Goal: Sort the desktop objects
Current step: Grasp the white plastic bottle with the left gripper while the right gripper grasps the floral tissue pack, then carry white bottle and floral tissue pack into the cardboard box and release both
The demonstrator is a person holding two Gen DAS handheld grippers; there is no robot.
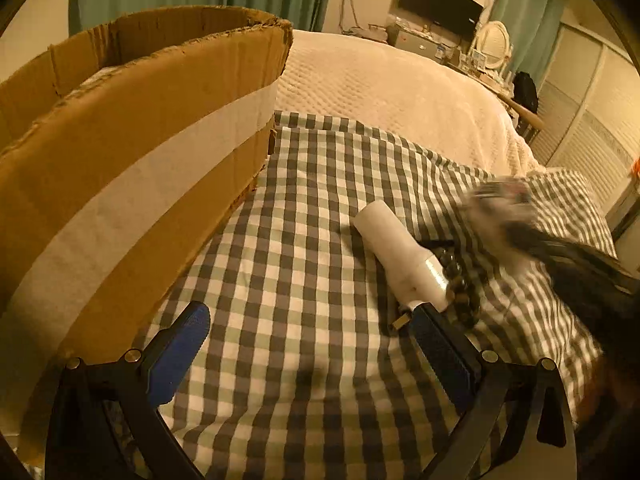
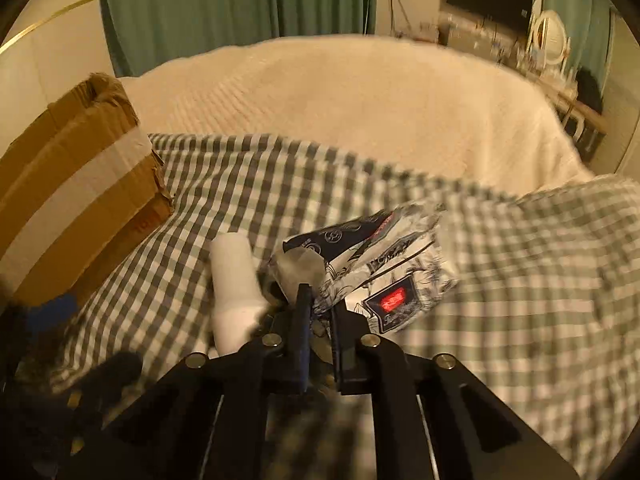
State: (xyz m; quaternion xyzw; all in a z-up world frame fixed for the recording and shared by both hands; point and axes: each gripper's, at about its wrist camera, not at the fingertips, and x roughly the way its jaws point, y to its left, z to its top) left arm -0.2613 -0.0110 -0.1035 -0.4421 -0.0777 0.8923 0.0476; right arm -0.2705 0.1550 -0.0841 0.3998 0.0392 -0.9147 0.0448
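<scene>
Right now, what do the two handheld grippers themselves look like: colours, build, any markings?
The left gripper has a black linkage frame with round silver pivot bolts and blue, ribbed finger pads. The right gripper has the same black frame, with cut-out slots and silver bolts; its fingers look dark navy. No cables, logos or sleeves are visible in either wrist view.

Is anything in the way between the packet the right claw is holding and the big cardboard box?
The white bottle lies on the checked cloth between the printed packet and the cardboard box. The right gripper could lift over it.
</scene>
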